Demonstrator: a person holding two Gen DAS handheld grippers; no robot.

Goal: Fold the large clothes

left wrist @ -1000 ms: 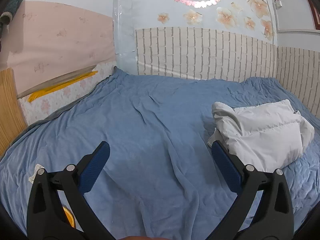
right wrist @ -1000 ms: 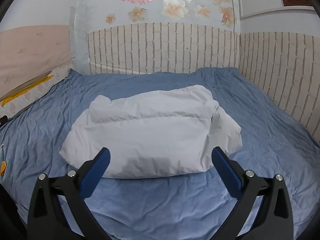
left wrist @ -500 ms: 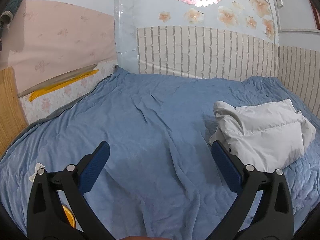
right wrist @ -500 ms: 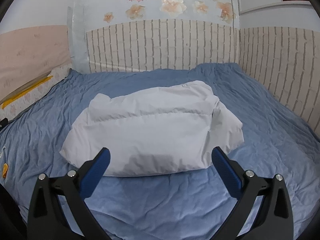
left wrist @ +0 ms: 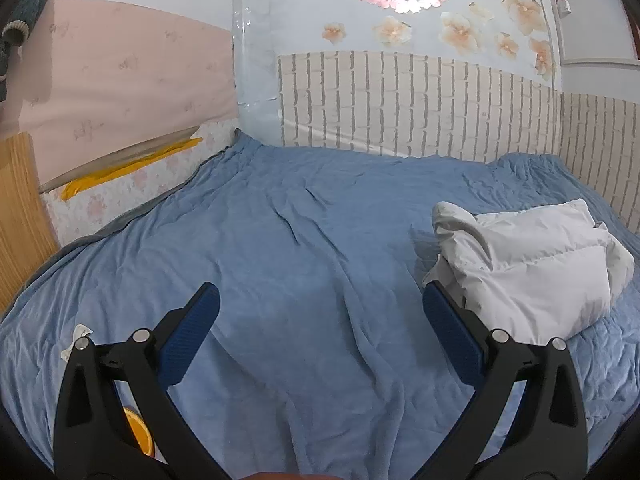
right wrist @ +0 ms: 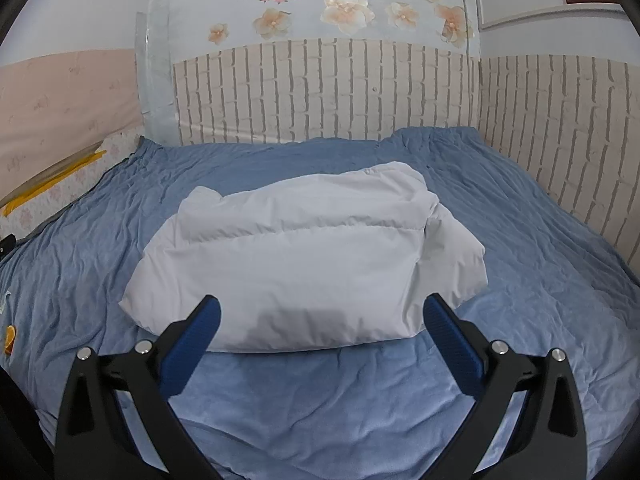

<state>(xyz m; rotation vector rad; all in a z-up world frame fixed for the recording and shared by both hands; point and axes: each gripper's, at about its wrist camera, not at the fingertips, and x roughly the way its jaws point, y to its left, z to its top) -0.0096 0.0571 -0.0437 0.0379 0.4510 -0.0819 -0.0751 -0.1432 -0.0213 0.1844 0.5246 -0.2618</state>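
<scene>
a wide bed covered by a wrinkled blue blanket fills both views, its folds running in long soft ridges toward the near edge. behind it the wall carries a band of pale brick-pattern panelling that turns the corner along the bed's right side, and above that peach flower decals and a ring of pink petals around a small cartoon couple. to the left the wall is pink, with a floral mattress edge and a yellow strip showing beside the blanket, and a wooden panel at the far left. a small orange round thing lies on the blanket near the left edge. the white puffy jacket lies folded into a plump bundle on the right half of the bed, quilted seams running across it, one rumpled end turned toward the left. the right gripper hovers just in front of the bundle, jaws spread wide and holding nothing. the left gripper hangs over bare blanket with the jacket off to its right, jaws likewise spread and empty.
</scene>
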